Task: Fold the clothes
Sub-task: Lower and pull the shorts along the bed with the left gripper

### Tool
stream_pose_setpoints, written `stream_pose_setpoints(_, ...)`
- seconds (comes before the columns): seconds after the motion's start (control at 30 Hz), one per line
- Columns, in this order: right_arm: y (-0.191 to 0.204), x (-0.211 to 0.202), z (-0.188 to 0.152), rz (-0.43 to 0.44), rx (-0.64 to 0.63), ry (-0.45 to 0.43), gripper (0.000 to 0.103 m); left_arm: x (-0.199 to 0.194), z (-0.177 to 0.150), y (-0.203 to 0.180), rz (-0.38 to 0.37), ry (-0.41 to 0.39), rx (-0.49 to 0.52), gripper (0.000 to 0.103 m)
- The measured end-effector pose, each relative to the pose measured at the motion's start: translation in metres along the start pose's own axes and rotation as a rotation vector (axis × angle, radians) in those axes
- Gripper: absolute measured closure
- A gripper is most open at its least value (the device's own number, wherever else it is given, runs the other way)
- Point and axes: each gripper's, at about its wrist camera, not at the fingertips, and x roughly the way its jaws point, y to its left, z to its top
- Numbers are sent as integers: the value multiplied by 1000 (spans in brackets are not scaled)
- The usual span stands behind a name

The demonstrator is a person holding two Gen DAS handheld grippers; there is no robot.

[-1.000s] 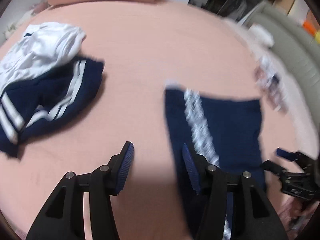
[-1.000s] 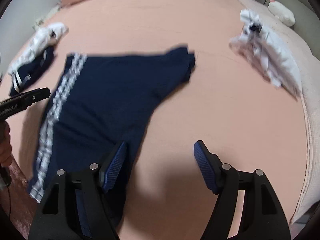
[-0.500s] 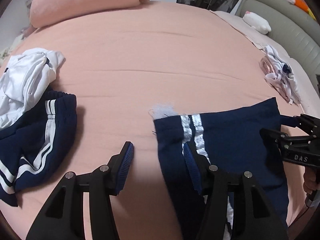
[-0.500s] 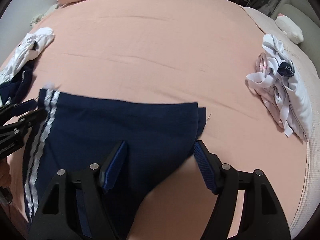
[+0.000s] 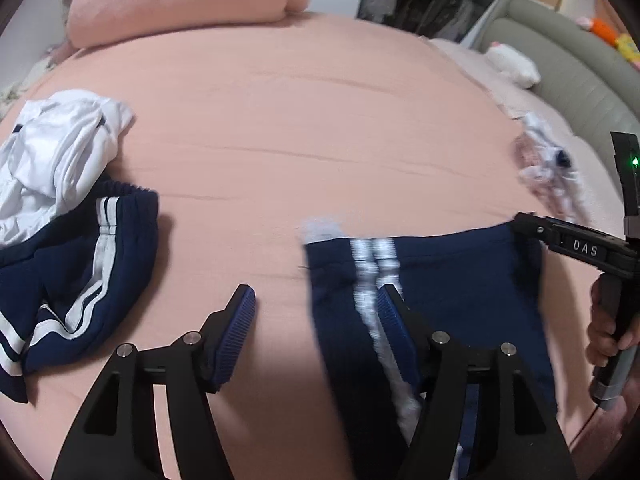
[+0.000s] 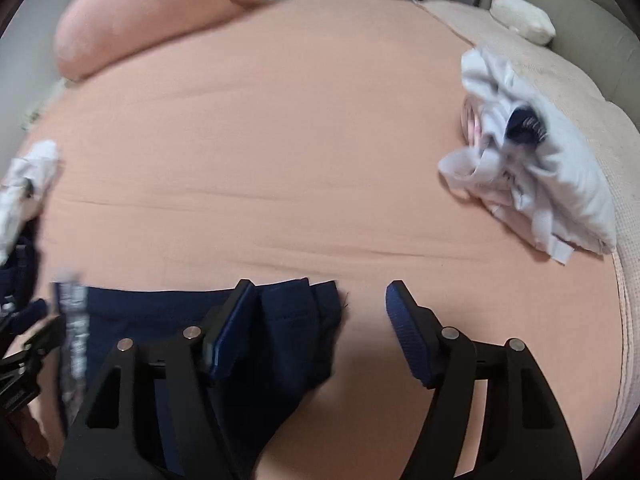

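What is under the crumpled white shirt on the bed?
The white shirt lies partly on dark blue striped shorts, on the pink bed. Anything deeper beneath the shirt is covered.

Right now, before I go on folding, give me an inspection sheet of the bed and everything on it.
Surface: pink bed sheet, a few shallow creases.
Job's things: navy shorts with white side stripes, spread flat at the near edge.
Clutter: navy and white clothes pile at left; crumpled white garments at right; pink pillow at the far end; small white plush.
Grippers: left gripper open, jaws just opening wider, over the shorts' striped edge; right gripper open over the opposite edge; neither pinches cloth.
Cables: thin cable below the right handle.
Surroundings: grey padded bed frame, dark wardrobe behind.
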Motion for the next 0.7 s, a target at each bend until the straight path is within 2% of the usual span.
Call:
stream_pose_setpoints(0.07,10,-12,-9,51,-75,-3,34,0,-2,-15,8,7,72,37)
stream_pose_setpoints(0.13,21,-4,-17,13,-151,19,34,8,-2,-21,63,19,112,37)
stream_pose_setpoints(0.17,26,0,-21,-7,-189,30,34,15,-2,-18,93,37,99,37)
stream_pose_setpoints(0.2,32,3,-25,-27,-227,41,34,21,-2,-14,115,51,80,32)
stream_pose_setpoints(0.23,37,7,-29,-46,-265,52,33,21,0,-5,93,45,25,30)
stream_pose_setpoints(0.3,27,8,-24,-25,-176,47,31,18,4,10,68,32,-62,30)
stream_pose_setpoints(0.37,24,3,-20,-1,-131,45,31,10,3,21,40,11,-98,30)
stream_pose_setpoints(0.4,23,0,-18,11,-109,44,31,7,1,24,19,12,-93,30)
stream_pose_setpoints(0.5,50,-9,-24,80,-246,31,31,3,-5,23,-37,23,-44,30)
stream_pose_setpoints(0.57,68,-7,-29,86,-323,37,31,12,-5,4,-18,41,8,30)
stream_pose_setpoints(0.63,85,-5,-35,91,-399,44,29,20,-7,-4,41,48,69,30)
stream_pose_setpoints(0.7,84,2,-23,71,-376,26,28,16,-7,-8,71,33,98,28)
